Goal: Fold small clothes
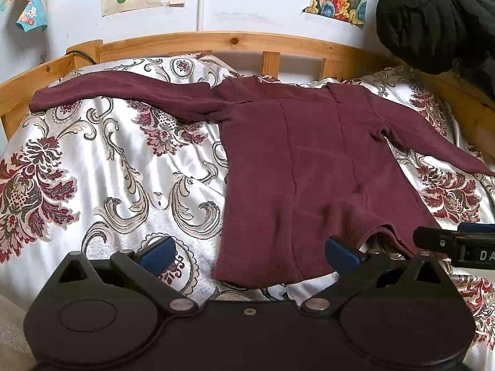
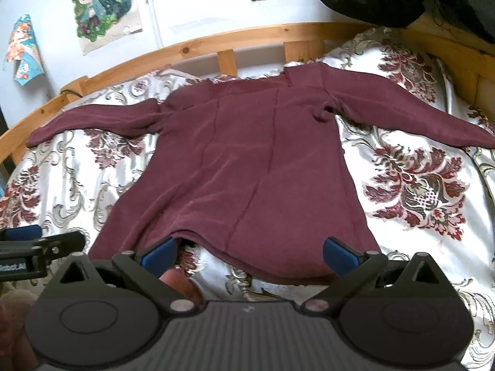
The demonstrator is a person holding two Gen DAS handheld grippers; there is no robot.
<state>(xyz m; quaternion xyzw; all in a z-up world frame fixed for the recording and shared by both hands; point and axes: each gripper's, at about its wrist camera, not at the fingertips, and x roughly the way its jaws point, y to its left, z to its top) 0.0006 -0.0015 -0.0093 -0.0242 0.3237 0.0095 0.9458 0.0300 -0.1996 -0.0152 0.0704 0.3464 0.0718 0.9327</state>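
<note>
A maroon long-sleeved top (image 1: 297,167) lies flat on the floral bedspread, both sleeves spread out to the sides; it also shows in the right wrist view (image 2: 241,167). My left gripper (image 1: 250,255) is open and empty, its blue fingertips just above the near hem at the top's left corner. My right gripper (image 2: 249,255) is open and empty, straddling the near hem, which is slightly lifted and rumpled there. The right gripper also shows at the right edge of the left wrist view (image 1: 458,244). The left gripper shows at the left edge of the right wrist view (image 2: 37,247).
The white and red floral bedspread (image 1: 108,170) covers the bed. A wooden bed rail (image 1: 235,41) runs along the far side against a wall with posters. A dark padded bundle (image 1: 433,15) sits at the far right corner.
</note>
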